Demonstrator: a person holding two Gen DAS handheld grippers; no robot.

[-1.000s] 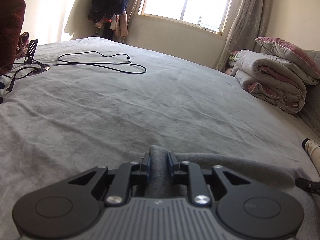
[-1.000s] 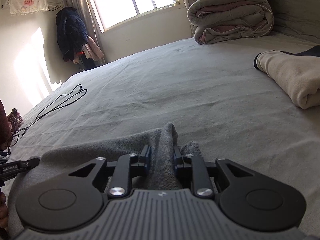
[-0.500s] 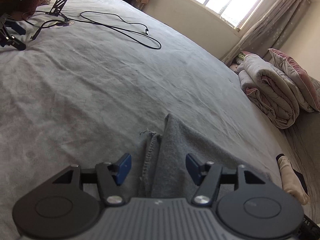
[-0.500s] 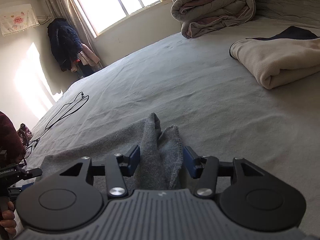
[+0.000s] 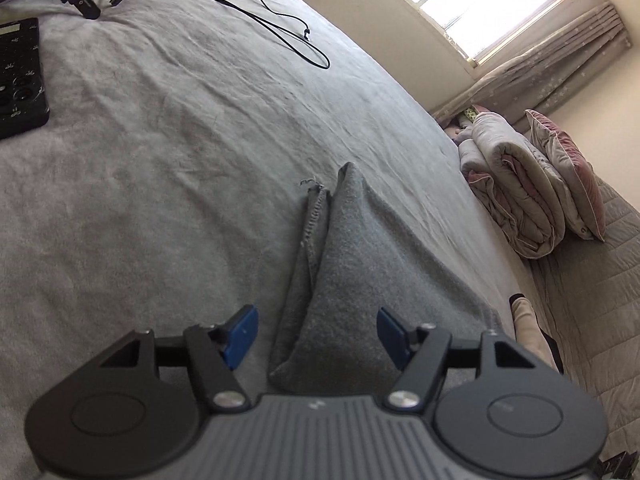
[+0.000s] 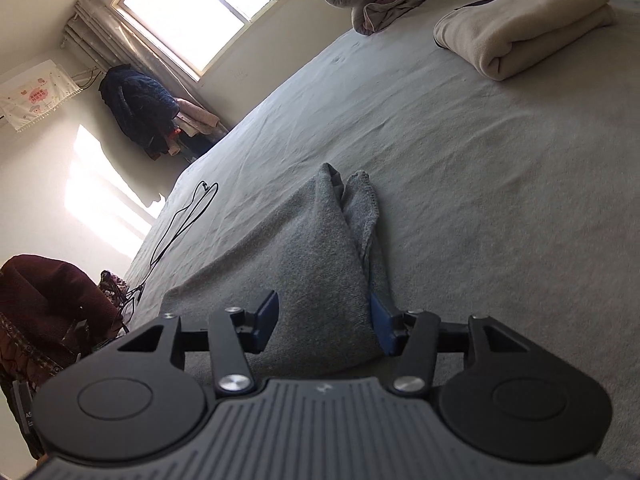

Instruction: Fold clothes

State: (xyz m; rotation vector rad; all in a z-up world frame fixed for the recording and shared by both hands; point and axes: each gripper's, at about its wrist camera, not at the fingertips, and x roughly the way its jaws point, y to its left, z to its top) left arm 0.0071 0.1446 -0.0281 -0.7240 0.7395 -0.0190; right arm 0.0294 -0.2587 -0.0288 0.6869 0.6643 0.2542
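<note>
**Both grippers parted over the folded grey garment**

Left wrist view: the left gripper (image 5: 316, 336) points forward and downward over the bed (image 5: 180, 152), rolled so that the room appears tilted. Its jaws have just been opening and now stand apart; the blue pads (image 5: 240, 336) clear the cloth on both sides. The grey garment (image 5: 344, 280) lies folded on the bed between and beyond the fingers, one peaked corner pointing away from the camera, a stitched edge along its left side. A black cable (image 5: 280, 32) loops across the far part of the bed, and a dark flat device (image 5: 20, 80) lies at the left edge. A rolled quilt (image 5: 516, 192) and a pillow (image 5: 568, 176) lie at the right.

Right wrist view: the right gripper (image 6: 324, 324) is likewise angled downward and rolled. Its jaws have just been opening and stand apart. The garment's other corner (image 6: 320, 264) lies between them; the left pad is clear, while the right pad (image 6: 380, 328) lies just beside the cloth's edge, contact uncertain. A folded cream blanket (image 6: 520, 32) lies well apart at the upper right. A dark red sleeve (image 6: 44, 300) shows at the left.
</note>
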